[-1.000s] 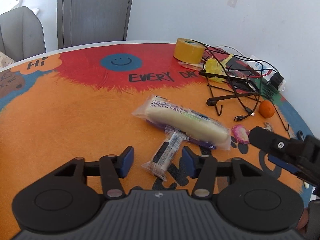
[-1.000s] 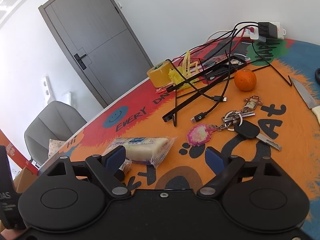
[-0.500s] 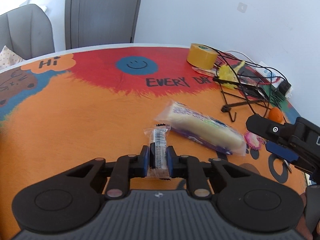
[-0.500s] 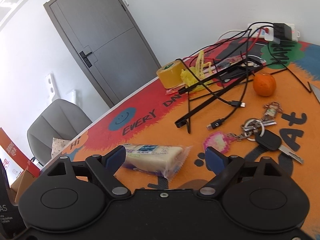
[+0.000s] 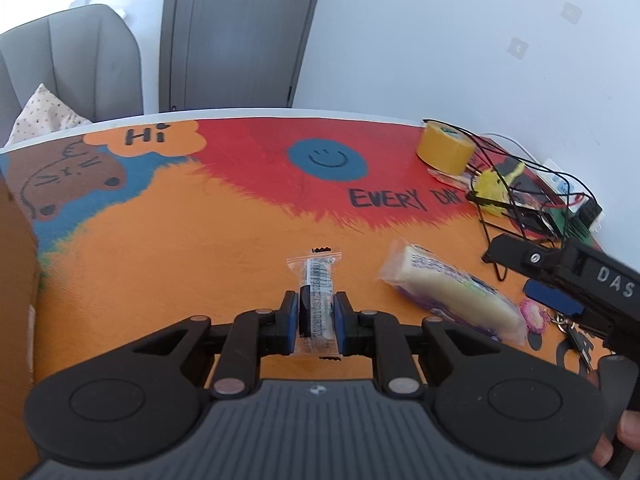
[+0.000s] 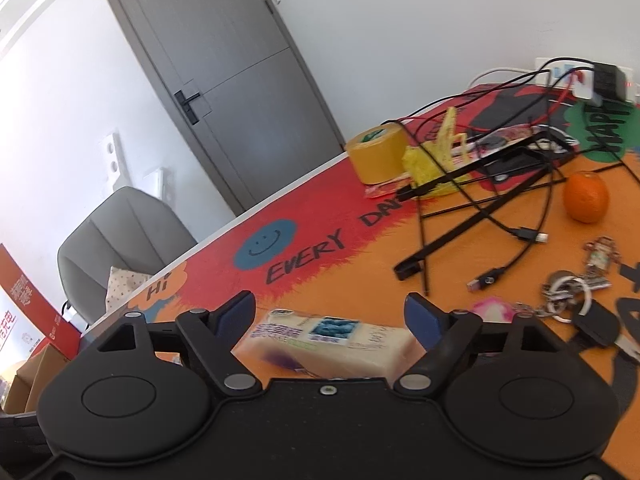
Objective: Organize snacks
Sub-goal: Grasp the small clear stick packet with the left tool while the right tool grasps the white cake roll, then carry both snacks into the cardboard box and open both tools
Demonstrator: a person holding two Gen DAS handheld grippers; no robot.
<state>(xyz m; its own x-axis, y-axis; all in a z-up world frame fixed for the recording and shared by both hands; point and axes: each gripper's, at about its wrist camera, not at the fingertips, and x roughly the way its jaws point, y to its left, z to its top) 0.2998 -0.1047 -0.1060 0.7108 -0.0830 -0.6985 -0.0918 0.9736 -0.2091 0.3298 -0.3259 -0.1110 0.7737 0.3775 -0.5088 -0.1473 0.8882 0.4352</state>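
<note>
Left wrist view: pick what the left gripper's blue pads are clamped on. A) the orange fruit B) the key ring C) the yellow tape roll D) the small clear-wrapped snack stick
D: the left gripper has its blue pads pressed on both sides of the small clear-wrapped snack stick.

Left gripper (image 5: pixel 317 322) is clamping a small packet (image 5: pixel 316 304); cake pack (image 5: pixel 452 294) is lying just right of the packet, right gripper (image 5: pixel 560 276) hovering beyond.
</note>
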